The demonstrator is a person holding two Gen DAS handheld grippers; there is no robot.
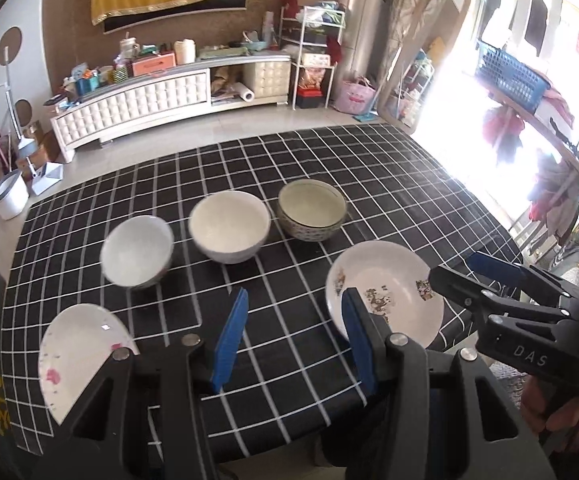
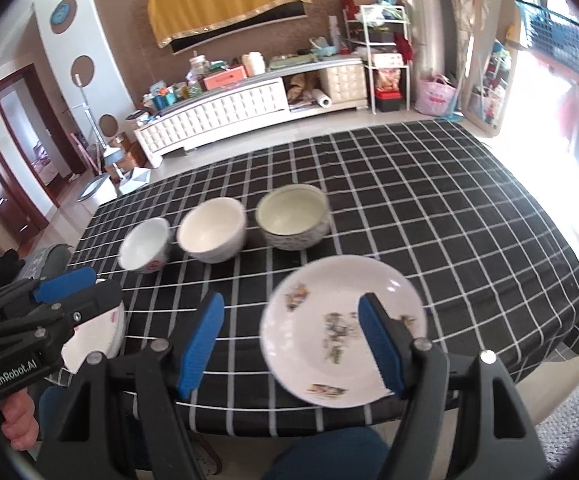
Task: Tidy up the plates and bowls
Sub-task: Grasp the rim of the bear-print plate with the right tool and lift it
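Though ungripped, plate (image 2: 341, 332) beneath right gripper (image 2: 293, 344)

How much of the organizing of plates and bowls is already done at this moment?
Nothing looks done: three bowls, small white, larger white and patterned, stand in a row unstacked. Nothing is in hand: the left tongs and right tongs are open and empty. The flowered plate and the pink-marked plate remain apart; all stacking is left.

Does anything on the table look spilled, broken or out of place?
Nothing stands out. The three bowls stand upright in a row, and the two plates lie flat near the front edge of the table. No spill or crack is visible.
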